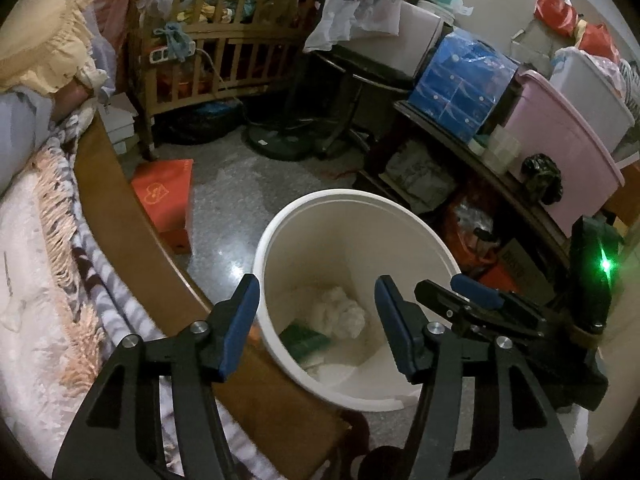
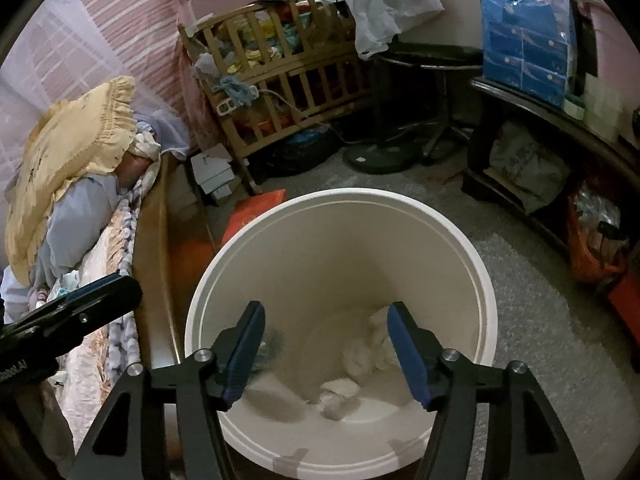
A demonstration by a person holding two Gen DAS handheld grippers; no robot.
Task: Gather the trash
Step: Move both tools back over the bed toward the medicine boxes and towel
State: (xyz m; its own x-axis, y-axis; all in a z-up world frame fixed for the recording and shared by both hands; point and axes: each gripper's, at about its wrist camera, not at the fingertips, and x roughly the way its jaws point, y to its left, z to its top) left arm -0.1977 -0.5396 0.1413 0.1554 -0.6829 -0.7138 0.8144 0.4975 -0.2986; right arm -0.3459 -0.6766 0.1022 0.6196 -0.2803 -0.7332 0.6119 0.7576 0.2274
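Observation:
A white round bin (image 1: 280, 232) stands on the floor beside the bed; it also shows in the right wrist view (image 2: 344, 200). Inside lie crumpled white tissues (image 1: 340, 316) and a green packet (image 1: 306, 340); the right wrist view shows the tissues (image 2: 360, 356) and a blurred greenish piece (image 2: 270, 340) near the left finger. My left gripper (image 1: 316, 320) is open and empty above the bin's near left side. My right gripper (image 2: 326, 344) is open and empty right over the bin's mouth. The right gripper also shows in the left wrist view (image 1: 460, 292), at the bin's right rim.
The bed's wooden side rail (image 1: 120, 200) runs along the left with blankets and a yellow pillow (image 2: 72, 152). An orange box (image 1: 168, 196) lies on the floor. A wooden crib (image 1: 216, 40), a fan base (image 1: 276, 144) and a dark shelf (image 1: 480, 148) with boxes stand behind.

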